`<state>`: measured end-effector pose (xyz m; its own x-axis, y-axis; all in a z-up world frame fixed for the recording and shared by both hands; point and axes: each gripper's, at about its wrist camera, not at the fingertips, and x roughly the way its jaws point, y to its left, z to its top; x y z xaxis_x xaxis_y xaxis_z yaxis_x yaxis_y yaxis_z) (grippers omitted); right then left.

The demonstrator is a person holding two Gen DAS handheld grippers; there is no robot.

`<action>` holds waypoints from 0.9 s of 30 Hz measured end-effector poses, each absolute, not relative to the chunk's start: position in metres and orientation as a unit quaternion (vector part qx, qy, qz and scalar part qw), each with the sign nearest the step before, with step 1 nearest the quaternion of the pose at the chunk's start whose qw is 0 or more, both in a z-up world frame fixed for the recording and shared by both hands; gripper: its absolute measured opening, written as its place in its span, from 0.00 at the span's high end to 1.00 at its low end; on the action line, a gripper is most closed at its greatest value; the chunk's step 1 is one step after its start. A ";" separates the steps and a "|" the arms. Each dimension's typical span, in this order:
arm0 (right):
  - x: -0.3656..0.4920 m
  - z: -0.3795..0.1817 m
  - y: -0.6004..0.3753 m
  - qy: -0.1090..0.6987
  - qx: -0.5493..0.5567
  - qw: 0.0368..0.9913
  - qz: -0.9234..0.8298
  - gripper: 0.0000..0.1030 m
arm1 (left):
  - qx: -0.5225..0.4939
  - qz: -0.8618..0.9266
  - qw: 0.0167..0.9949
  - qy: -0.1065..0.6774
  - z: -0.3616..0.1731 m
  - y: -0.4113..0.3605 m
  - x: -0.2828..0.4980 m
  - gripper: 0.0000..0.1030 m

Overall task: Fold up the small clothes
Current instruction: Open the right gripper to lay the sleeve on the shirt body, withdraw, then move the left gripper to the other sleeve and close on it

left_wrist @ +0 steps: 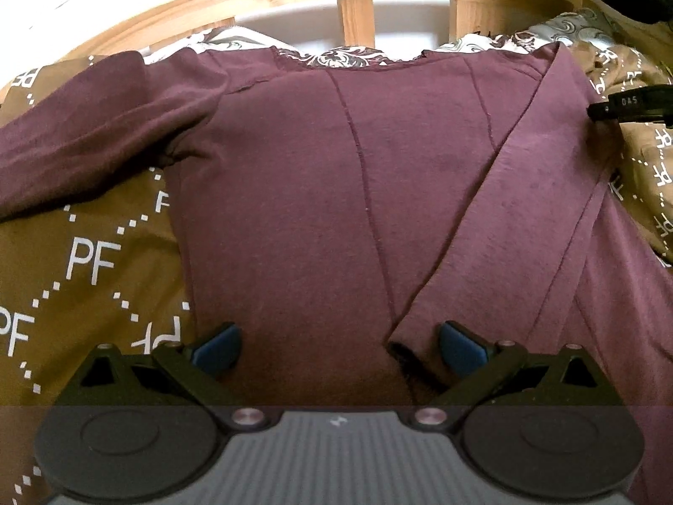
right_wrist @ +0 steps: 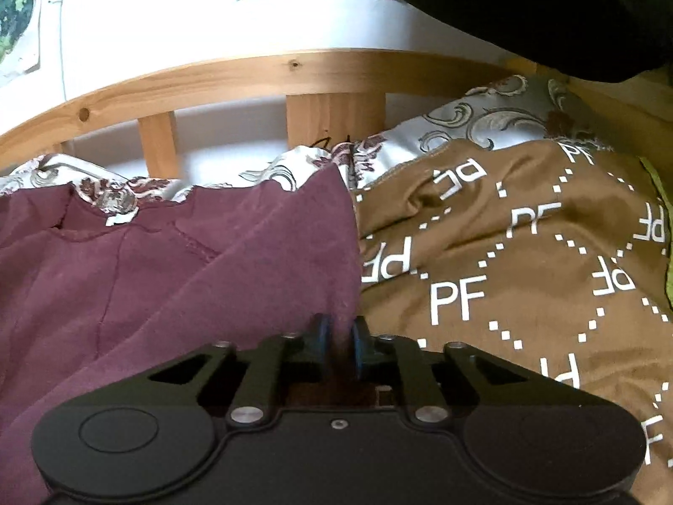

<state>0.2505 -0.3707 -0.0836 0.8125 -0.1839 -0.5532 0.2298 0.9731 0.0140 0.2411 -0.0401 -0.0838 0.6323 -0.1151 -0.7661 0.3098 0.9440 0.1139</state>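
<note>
A maroon long-sleeved shirt [left_wrist: 315,168] lies flat on the bed, neck toward the headboard. One sleeve [left_wrist: 504,210] is folded diagonally across the body, and its cuff [left_wrist: 399,343] ends near my left gripper's right-hand pad. The other sleeve [left_wrist: 84,134] stretches out to the left. My left gripper [left_wrist: 338,347] hovers open over the shirt's lower body with nothing between its blue pads. In the right wrist view, my right gripper [right_wrist: 340,332] is shut on the right edge of the shirt [right_wrist: 168,273], with maroon cloth pinched between the pads. A black finger [left_wrist: 631,103] of the right gripper shows at the shirt's right shoulder.
A brown blanket [left_wrist: 84,261] printed with white PF letters covers the bed [right_wrist: 504,273]. Behind it a white floral sheet [right_wrist: 483,122] is bunched against the wooden slatted headboard [right_wrist: 294,71]. A dark shape [right_wrist: 547,8] fills the upper right.
</note>
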 end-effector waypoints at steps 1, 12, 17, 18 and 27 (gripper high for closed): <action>0.249 -0.083 -0.370 0.285 0.040 0.951 -0.115 0.69 | 0.116 -0.119 0.895 0.414 -0.084 -0.040 0.241 0.01; 0.192 -0.095 -0.341 0.280 -0.051 0.950 -0.130 0.12 | 0.091 -0.119 0.893 0.425 -0.081 -0.035 0.243 0.01; 0.182 -0.115 -0.325 0.299 -0.159 0.931 -0.135 0.08 | 0.092 -0.119 0.894 0.423 -0.081 -0.035 0.243 0.01; 0.181 -0.117 -0.325 0.302 -0.165 0.929 -0.135 0.08 | 0.092 -0.119 0.895 0.421 -0.080 -0.035 0.242 0.01; 0.163 -0.103 -0.317 0.285 -0.134 0.942 -0.114 0.01 | 0.094 -0.086 0.949 0.289 -0.044 -0.028 0.223 0.01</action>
